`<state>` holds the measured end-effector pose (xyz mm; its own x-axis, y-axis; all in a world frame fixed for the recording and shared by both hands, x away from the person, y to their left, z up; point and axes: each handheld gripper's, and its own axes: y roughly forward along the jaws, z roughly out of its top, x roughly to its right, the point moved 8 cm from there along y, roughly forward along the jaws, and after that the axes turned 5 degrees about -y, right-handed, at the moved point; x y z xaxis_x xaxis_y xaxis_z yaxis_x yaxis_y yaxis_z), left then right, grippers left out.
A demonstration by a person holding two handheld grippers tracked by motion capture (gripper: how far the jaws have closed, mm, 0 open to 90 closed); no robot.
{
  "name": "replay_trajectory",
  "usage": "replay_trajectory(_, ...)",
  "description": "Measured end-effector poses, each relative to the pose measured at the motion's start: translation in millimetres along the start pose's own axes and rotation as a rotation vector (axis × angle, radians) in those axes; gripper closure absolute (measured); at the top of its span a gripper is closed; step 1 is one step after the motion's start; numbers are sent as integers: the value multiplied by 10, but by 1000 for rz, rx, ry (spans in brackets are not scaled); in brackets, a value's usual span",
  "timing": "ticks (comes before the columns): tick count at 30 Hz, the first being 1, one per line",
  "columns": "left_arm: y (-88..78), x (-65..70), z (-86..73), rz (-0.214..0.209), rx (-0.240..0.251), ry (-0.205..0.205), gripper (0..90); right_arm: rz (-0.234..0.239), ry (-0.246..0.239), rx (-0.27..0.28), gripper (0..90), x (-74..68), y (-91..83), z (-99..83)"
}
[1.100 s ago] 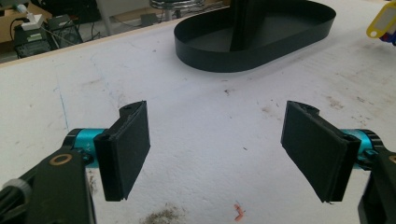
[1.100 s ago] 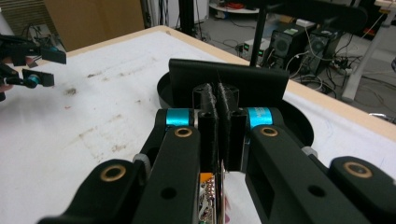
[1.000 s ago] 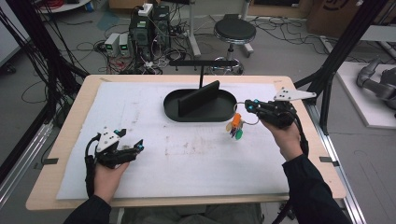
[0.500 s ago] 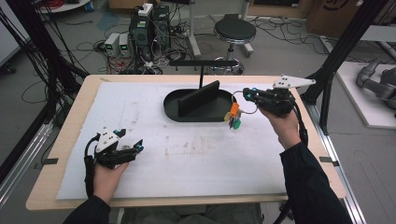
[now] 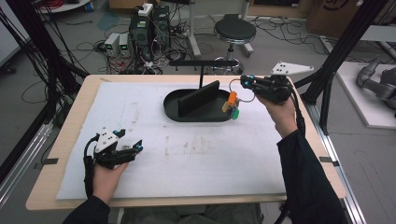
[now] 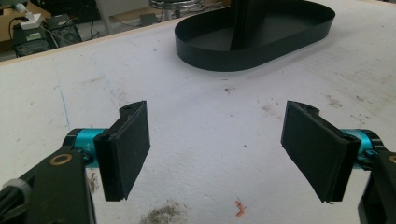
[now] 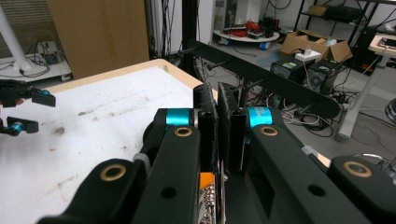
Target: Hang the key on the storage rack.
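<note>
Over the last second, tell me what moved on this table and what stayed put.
The right gripper, shut on the key ring, lifted it with its orange and green tags up and away from the person, from the white mat to beside the black tray's right end, nearer the crossbar. The left gripper stayed open and in place; the tray did not move.

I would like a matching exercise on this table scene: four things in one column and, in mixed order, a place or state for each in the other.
Things:
1. left gripper
2. right gripper
3. key ring with coloured tags
4. black oval tray

Places or states:
A. hangs in the air above the tray's right end
B. jaws wide apart, nothing between them
C. stands on the white mat, an upright divider in it
D. jaws shut, raised beside the black crossbar

Pairs: 1-B, 2-D, 3-A, 4-C
</note>
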<state>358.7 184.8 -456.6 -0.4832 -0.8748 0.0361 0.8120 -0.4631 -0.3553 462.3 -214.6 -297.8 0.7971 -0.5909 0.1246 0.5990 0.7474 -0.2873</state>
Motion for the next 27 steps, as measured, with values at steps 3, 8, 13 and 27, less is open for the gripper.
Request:
replay_trajectory(3,0,1,1,-1,1,0,238,-1,5,-3,877,39,44,-12)
replay_trajectory(8,9,0,-3,0,0,0,238,-9,12,-8,877,92,133,-33)
replay_trajectory(13,12,-1,-3,-2,0,1,238,-11,9,-14,877,115,225,-24)
replay_trajectory(27,0,-7,-4,-1,4,-3,238,-43,13,-36,877,246,427,-12)
